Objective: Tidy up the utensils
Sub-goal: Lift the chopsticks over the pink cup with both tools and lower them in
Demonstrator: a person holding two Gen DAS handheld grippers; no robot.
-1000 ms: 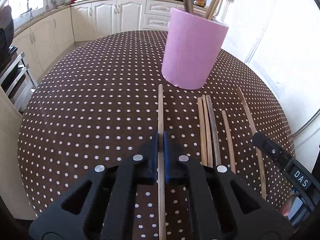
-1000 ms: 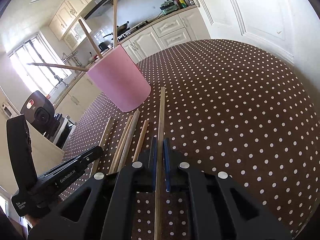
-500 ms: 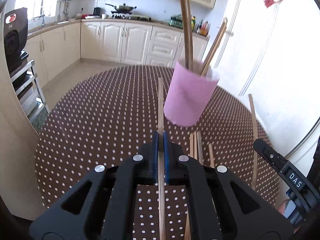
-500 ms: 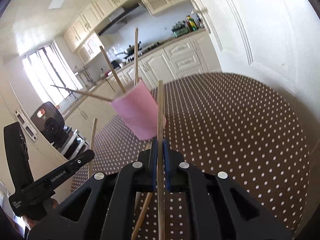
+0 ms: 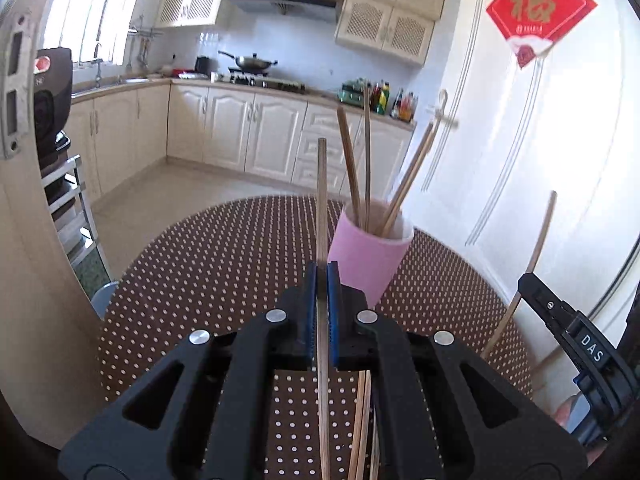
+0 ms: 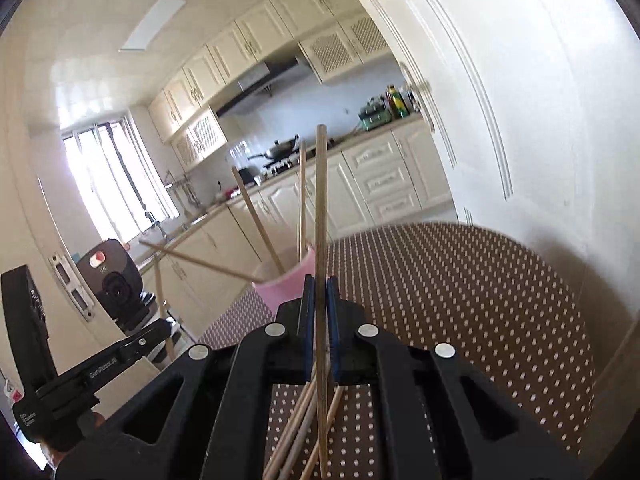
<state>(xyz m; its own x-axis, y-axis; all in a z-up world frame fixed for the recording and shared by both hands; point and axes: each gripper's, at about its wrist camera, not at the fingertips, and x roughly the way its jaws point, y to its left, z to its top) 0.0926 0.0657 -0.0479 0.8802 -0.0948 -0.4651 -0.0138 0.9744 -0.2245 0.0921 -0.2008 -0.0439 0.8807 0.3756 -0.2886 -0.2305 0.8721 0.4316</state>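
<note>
My left gripper (image 5: 322, 276) is shut on a wooden chopstick (image 5: 322, 200) that sticks up and forward, lifted off the table. Just behind and right of it stands the pink cup (image 5: 370, 258) with several chopsticks (image 5: 352, 176) leaning in it. My right gripper (image 6: 320, 288) is shut on another chopstick (image 6: 321, 200), also raised, with the pink cup (image 6: 286, 280) right behind its tips. In the left wrist view the right gripper's body (image 5: 576, 340) and its chopstick (image 5: 538, 248) show at the right edge. Loose chopsticks (image 6: 300, 432) lie on the table under the right gripper.
The round table has a brown cloth with white dots (image 5: 224, 264). A white wall and door (image 5: 500, 160) stand close on the right. Kitchen cabinets (image 5: 240, 132) line the back. The left gripper's body (image 6: 92, 372) shows at the left of the right wrist view.
Both grippers have risen off the table and tilted upward, each carrying its chopstick. The pink cup now appears lower and farther in both views.
</note>
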